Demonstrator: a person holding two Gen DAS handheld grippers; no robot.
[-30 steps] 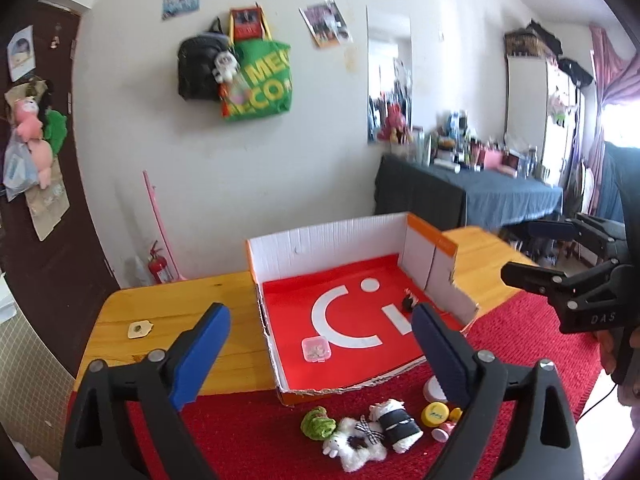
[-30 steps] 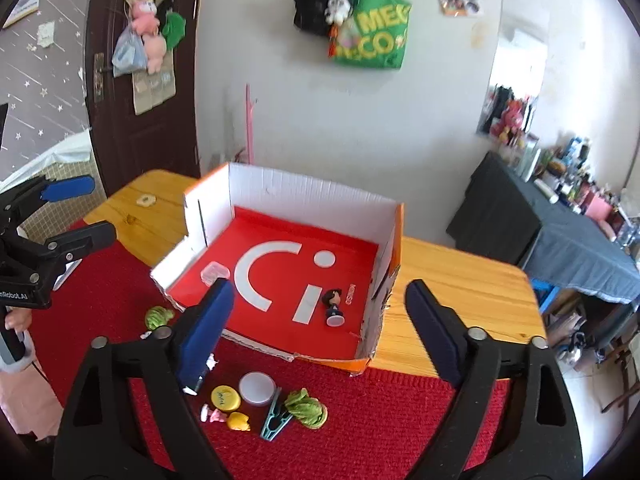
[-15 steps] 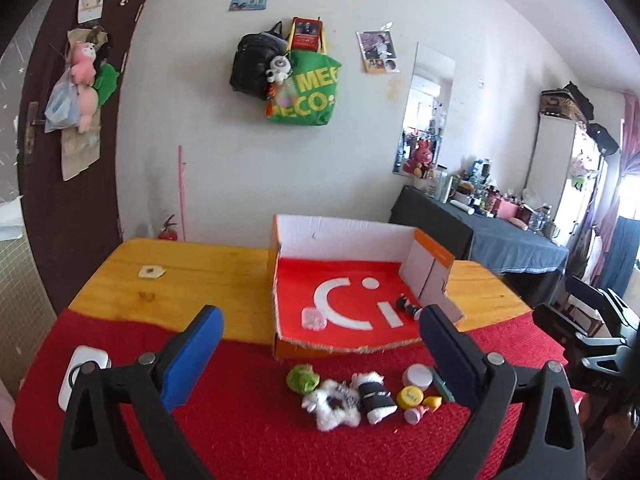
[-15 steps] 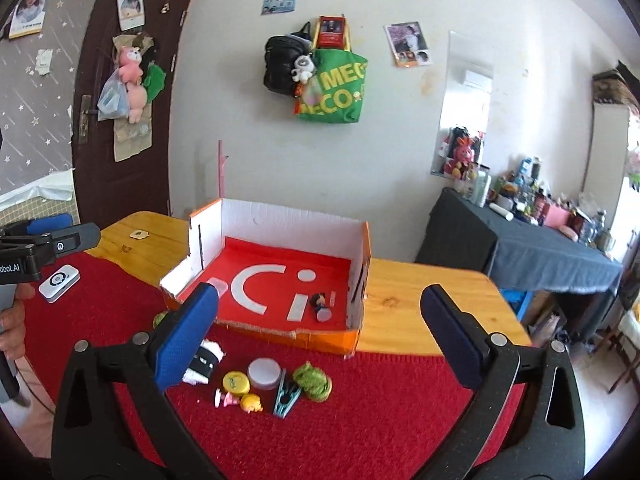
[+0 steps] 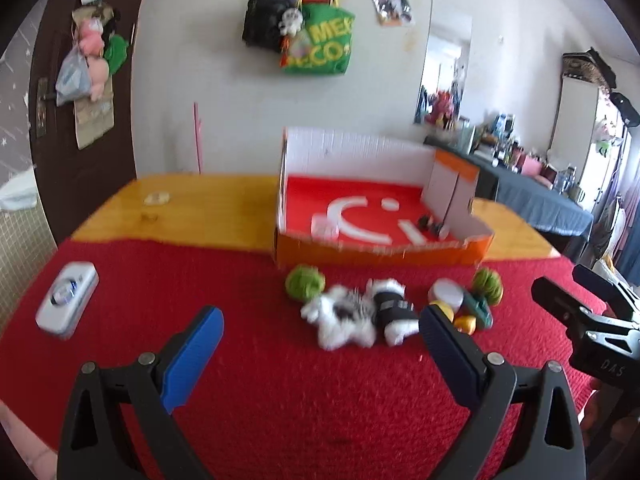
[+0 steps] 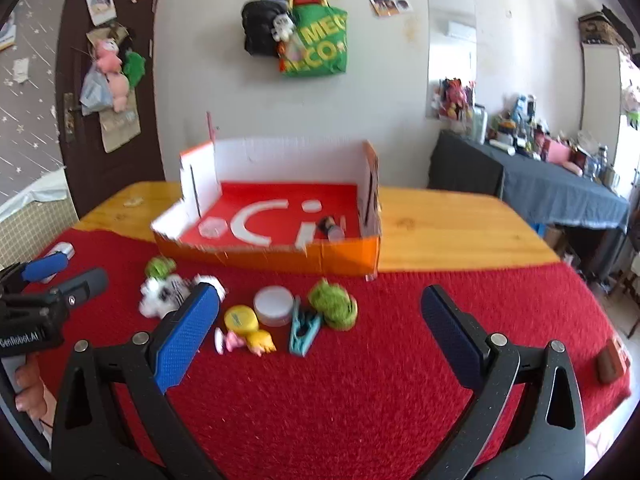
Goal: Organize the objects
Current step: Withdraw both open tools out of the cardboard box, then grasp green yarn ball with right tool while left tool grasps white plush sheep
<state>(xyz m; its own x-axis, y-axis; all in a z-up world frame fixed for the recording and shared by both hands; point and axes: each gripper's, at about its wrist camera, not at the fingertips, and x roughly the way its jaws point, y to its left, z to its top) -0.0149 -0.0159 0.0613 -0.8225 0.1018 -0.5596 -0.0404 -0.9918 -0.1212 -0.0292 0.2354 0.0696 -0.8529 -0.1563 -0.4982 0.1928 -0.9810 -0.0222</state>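
1. The left gripper (image 5: 320, 344) stood wide open above the red cloth (image 5: 280, 392), nothing between its blue-padded fingers (image 5: 192, 356); its jaws had just been opening.
2. The right gripper (image 6: 316, 336) was likewise spread wide and empty over the same cloth, its jaws too having just been opening.
3. On the wooden desk (image 6: 440, 236) sat an open cardboard box (image 6: 280, 258) with an orange front wall and a red floor bearing white markings.
4. Inside the box lay a small dark figurine (image 6: 330, 226) near its right wall and a small clear container (image 6: 212, 227) toward its left.
5. The loose items lay in a row on the cloth just in front of the box: a green ball (image 5: 305, 282), a white-and-black plush toy (image 5: 360, 316), a white round tin (image 6: 274, 304), a yellow cap (image 6: 240, 318), a teal clip (image 6: 304, 330) and a second green ball (image 6: 334, 306).
6. A small pink-and-yellow toy (image 6: 250, 340) lay just below the yellow cap; its details were blurred.
7. A white device (image 5: 66, 300) rested on the cloth well to the left of the pile.
8. A green tote bag (image 6: 316, 46) and a black bag (image 6: 260, 32) hung on the wall behind the desk.
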